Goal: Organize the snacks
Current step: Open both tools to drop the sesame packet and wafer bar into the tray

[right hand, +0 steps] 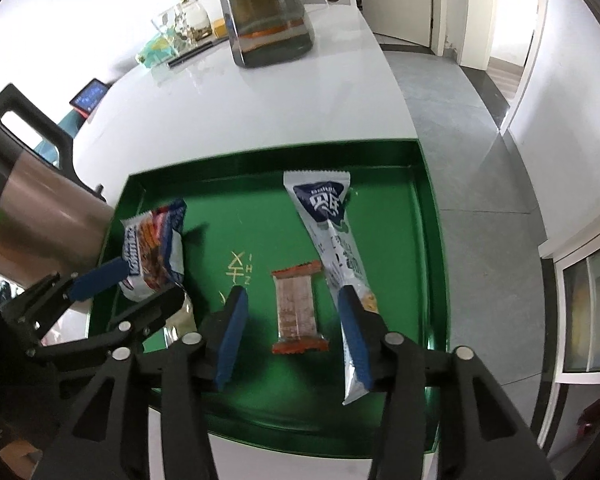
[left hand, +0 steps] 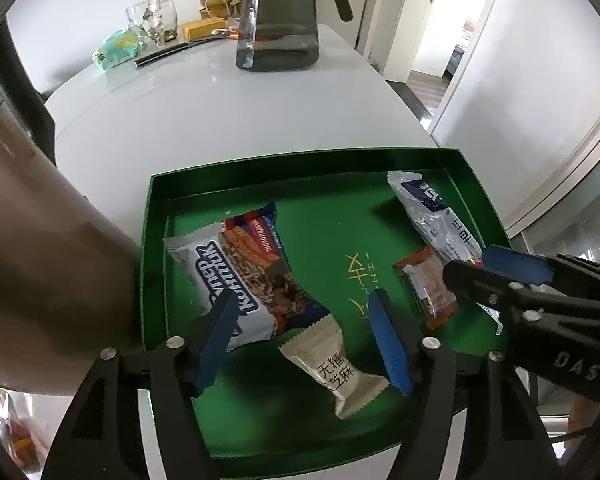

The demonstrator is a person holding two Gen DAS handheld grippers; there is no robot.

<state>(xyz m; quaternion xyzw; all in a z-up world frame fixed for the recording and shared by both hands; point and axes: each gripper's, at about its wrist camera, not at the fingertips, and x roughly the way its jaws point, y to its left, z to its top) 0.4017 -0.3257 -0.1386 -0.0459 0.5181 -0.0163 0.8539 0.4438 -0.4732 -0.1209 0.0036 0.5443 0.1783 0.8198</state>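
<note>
With both tools standing apart and empty, the left tool [left hand: 306, 338] over the beige sachet [left hand: 336, 372] at lower centre and the right tool [right hand: 292, 336] astride the small orange-edged bar [right hand: 297, 312], the snacks in the green tray [left hand: 300, 164] are best released cleanly and left flat.

Four wrapped snacks [left hand: 256, 276] lie flat in the green tray [left hand: 156, 208].
</note>
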